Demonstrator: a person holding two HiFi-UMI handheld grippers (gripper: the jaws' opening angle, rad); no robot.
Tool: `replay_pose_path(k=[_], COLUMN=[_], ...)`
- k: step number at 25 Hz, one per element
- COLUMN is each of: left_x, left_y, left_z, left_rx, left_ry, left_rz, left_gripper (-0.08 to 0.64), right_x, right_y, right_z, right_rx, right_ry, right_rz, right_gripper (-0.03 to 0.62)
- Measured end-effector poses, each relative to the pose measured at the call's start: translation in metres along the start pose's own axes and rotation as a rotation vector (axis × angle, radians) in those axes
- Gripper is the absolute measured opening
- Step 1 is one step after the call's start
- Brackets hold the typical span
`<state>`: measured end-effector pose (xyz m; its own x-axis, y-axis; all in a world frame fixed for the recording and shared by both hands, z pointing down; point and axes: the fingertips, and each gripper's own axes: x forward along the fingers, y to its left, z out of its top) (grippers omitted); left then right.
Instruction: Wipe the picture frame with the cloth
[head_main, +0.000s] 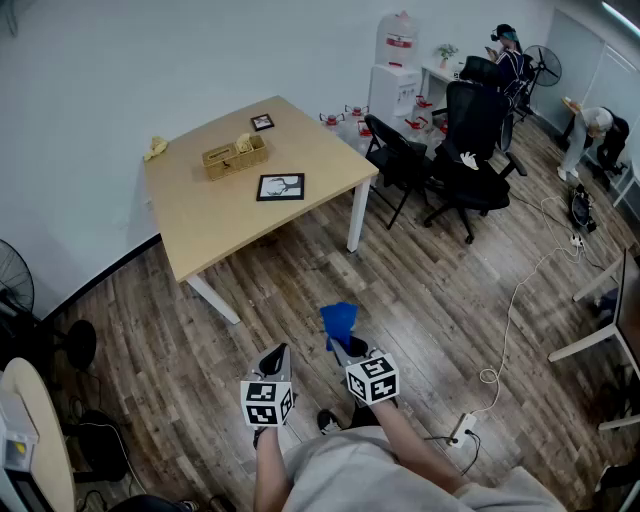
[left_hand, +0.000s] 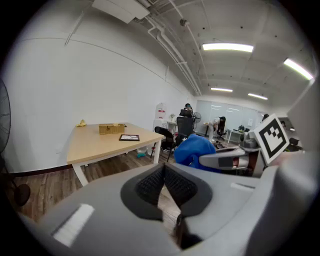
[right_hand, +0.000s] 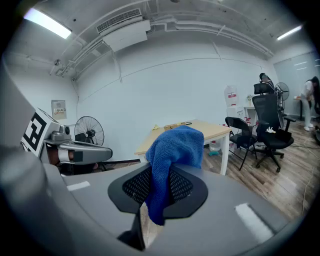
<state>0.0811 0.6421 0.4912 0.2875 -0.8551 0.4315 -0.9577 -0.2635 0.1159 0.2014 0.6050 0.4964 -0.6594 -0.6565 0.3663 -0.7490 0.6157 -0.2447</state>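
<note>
A black picture frame (head_main: 280, 187) lies flat near the front of the wooden table (head_main: 200, 220); a smaller frame (head_main: 262, 122) lies at the table's far side. My right gripper (head_main: 339, 335) is shut on a blue cloth (head_main: 338, 320), which bunches above its jaws (right_hand: 175, 145). My left gripper (head_main: 276, 357) is shut with nothing in it. Both grippers hang over the floor, well short of the table. In the left gripper view the frame (left_hand: 129, 137) shows small on the table, and the cloth (left_hand: 196, 150) shows at the right.
A wicker basket (head_main: 235, 156) and a yellow thing (head_main: 155, 148) sit on the table. Black chairs (head_main: 470, 150) stand to the table's right, with a water dispenser (head_main: 393, 85) behind. A white cable (head_main: 510, 320) trails over the wood floor. A fan (head_main: 14, 280) stands at the left.
</note>
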Motion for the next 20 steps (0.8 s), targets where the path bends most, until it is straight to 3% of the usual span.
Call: replay_pose_path(k=[11,20], left_x=[0.002,0.019], left_y=[0.000,-0.005], left_z=[0.004,-0.005], left_rx=[0.000,-0.032], left_ry=[0.005,0.014], left_rz=[-0.008,-0.008], left_gripper=[0.052,0.052], right_x=[-0.001,-0.006], right_y=[0.000,-0.031], right_z=[0.003,0.001], right_rx=[0.005,0.064], right_ry=[0.001,-0.027], right_rz=[-0.006,-0.020], right_gripper=[0.049,0.049])
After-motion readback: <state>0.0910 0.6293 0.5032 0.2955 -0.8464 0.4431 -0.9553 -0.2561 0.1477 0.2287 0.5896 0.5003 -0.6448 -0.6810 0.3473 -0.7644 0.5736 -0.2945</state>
